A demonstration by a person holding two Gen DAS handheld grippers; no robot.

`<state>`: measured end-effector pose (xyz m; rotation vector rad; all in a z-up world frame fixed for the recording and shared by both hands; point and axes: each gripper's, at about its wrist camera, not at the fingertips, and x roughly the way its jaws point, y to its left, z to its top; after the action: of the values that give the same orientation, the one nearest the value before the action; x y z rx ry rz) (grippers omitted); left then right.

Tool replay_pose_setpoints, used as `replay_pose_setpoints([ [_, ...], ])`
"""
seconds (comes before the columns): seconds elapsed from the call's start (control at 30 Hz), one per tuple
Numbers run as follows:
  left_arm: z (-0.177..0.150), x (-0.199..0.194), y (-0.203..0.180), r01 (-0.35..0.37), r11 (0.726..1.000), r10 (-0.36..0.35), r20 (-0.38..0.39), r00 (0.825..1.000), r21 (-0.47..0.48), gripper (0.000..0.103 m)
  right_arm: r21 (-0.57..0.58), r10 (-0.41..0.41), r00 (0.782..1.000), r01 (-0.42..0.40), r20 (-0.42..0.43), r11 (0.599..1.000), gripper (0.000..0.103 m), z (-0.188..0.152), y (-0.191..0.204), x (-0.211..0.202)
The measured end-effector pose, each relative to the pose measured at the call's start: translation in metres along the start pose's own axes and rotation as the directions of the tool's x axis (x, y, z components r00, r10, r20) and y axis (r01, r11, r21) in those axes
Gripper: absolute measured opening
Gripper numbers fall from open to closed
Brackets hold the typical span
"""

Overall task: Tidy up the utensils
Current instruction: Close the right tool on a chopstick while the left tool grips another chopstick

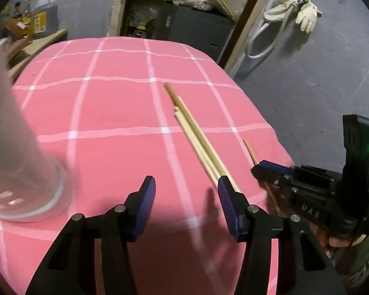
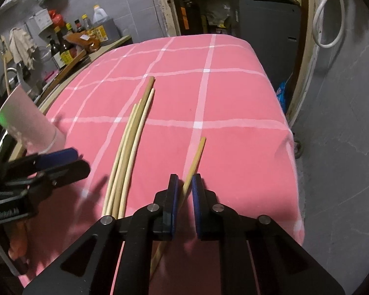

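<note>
At the left edge of the surface point(image 1: 125, 108) — covered in a pink checked cloth — a clear cup point(image 1: 14, 152) is seen standing upright, and nothing can be made out inside it, though blur hides much of it. If the cup is meant as the holder, no chopstick has been placed in it yet.

Just right of the cup, the left claw point(image 1: 185, 191) is held wide apart above the cloth with nothing between its pads; its right pad sits beside the near ends of the bundle.

Toward the middle, a bundle of chopsticks point(image 2: 132, 142) is laid side by side, running from the near edge toward the far edge. They are loosely gathered but not lifted.

Further right, a single chopstick point(image 2: 196, 158) is gripped by the right claw point(image 2: 185, 189), whose pads are drawn narrow around its lower part, the tip pointing toward the far edge. It lies apart from the bundle.

The task is judged to be at an early stage — one chopstick is in hand, the bundle remains to be collected.
</note>
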<state>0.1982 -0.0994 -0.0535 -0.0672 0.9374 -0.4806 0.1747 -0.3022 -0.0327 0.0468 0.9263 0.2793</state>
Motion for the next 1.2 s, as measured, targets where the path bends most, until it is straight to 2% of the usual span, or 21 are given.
replay_pose_setpoints([
  [0.1, 0.004, 0.010, -0.001, 0.002, 1.000, -0.002, -0.036, 0.999, 0.002, 0.041, 0.005, 0.003, 1.000, -0.003, 0.001, 1.000, 0.009, 0.000, 0.000, 0.000],
  [0.17, 0.006, 0.013, -0.002, 0.002, 1.000, -0.001, -0.042, 0.999, 0.002, 0.039, 0.008, 0.005, 1.000, -0.005, 0.002, 1.000, 0.009, 0.000, 0.000, 0.001],
  [0.3, 0.011, 0.017, -0.002, 0.009, 1.000, -0.010, -0.059, 0.998, -0.013, 0.027, 0.013, 0.007, 1.000, -0.007, 0.007, 1.000, 0.009, -0.001, 0.000, 0.001],
  [0.53, 0.017, 0.028, -0.010, 0.007, 1.000, -0.008, -0.081, 0.997, -0.018, 0.018, 0.014, -0.001, 1.000, 0.001, 0.014, 1.000, 0.009, -0.001, 0.001, 0.003],
  [0.7, 0.019, 0.029, -0.009, 0.017, 1.000, -0.018, -0.112, 0.994, -0.006, 0.006, -0.014, -0.015, 1.000, 0.015, 0.011, 1.000, 0.009, -0.003, 0.001, 0.002],
  [0.93, 0.025, 0.033, -0.007, 0.028, 0.999, -0.030, -0.134, 0.990, -0.021, 0.006, -0.015, -0.016, 1.000, 0.015, -0.007, 1.000, 0.009, 0.005, 0.002, 0.008],
  [1.07, 0.020, 0.027, -0.010, 0.023, 0.999, -0.026, -0.126, 0.992, -0.031, 0.005, -0.020, -0.016, 1.000, 0.016, 0.012, 1.000, 0.009, 0.002, 0.003, 0.006],
  [1.2, 0.010, 0.015, -0.013, 0.025, 1.000, -0.025, -0.102, 0.994, -0.008, 0.003, 0.022, 0.026, 0.998, -0.027, 0.053, 0.999, 0.005, -0.005, -0.002, -0.002],
])
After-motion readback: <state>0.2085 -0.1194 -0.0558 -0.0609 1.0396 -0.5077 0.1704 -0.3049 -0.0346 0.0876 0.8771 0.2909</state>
